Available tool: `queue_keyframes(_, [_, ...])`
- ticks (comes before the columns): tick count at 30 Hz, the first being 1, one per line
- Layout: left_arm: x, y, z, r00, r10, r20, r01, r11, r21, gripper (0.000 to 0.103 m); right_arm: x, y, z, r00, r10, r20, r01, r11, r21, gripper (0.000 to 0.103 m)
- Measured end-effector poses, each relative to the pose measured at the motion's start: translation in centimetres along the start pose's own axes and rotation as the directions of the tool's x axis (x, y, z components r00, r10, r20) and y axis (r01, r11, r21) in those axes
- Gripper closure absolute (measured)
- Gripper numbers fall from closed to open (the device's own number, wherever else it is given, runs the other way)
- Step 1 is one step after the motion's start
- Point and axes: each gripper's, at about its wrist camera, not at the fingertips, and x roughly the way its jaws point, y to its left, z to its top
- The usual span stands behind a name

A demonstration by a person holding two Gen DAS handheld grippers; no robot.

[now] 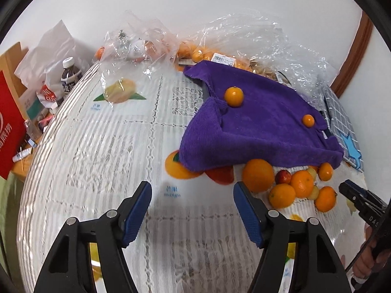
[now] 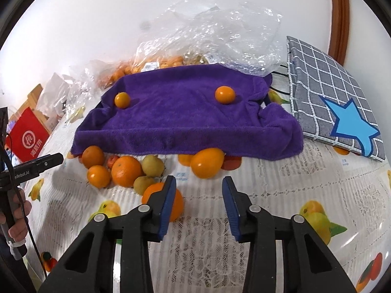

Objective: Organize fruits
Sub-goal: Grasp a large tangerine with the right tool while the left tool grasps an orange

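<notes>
I am only starting: two small oranges are sitting on the purple towel, while the pile of fruit is lying loose on the table. My left gripper and right gripper are both hanging open, holding nothing.

My left gripper, at nine o'clock in my right wrist view, reads "nRobot.AI" along its black body. The tablecloth has "mango" printed in blue under Chinese characters. The red bag, at ten o'clock, carries a white round logo over Chinese characters.
</notes>
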Motion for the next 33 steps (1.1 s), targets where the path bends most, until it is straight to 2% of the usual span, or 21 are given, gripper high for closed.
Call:
queue_keyframes(5, [-0.8, -0.4, -0.5, 1.000, -0.027, 0.005, 0.027, 1.000, -0.012, 0.036, -0.2, 0.6, -0.7, 0.999, 0.048, -0.009, -0.048, 0.999, -0.023, 0.064])
queue_keyframes(9, [-1.2, -1.1, -1.0, 0.999, -0.038, 0.011, 0.038, 0.999, -0.014, 0.036, -0.3, 0.9, -1.0, 0.992, 0.125, -0.018, -0.125, 0.992, -0.019, 0.064])
queue_keyframes(14, [-1.2, -2.1, -1.8, 0.999, -0.049, 0.009, 0.049, 0.999, -0.002, 0.036, 1.0, 1.7, -1.6, 0.988, 0.146, -0.047, -0.148, 0.987, -0.057, 0.064])
queue_keyframes(16, [-1.2, -2.4, -2.0, 0.999, -0.046, 0.006, 0.046, 0.999, 0.009, 0.036, 1.6, 1.7, -1.6, 0.985, 0.162, -0.056, -0.165, 0.985, -0.058, 0.060])
queue_keyframes(22, [-0.4, -3.1, -1.7, 0.996, -0.084, -0.018, 0.083, 0.996, -0.021, 0.036, 3.5, 2.3, -1.6, 0.982, 0.154, -0.110, -0.166, 0.980, -0.111, 0.058])
queue_keyframes(27, [0.9, -4.2, -0.7, 0.992, -0.123, -0.025, 0.122, 0.992, -0.040, 0.036, 3.2, 1.9, -1.9, 0.984, 0.159, -0.081, -0.168, 0.979, -0.118, 0.060])
queue_keyframes(33, [3.1, -6.1, 0.3, 0.992, -0.126, -0.026, 0.126, 0.992, -0.011, 0.037, 1.6, -0.2, -2.5, 0.994, 0.106, -0.033, -0.109, 0.989, -0.102, 0.060])
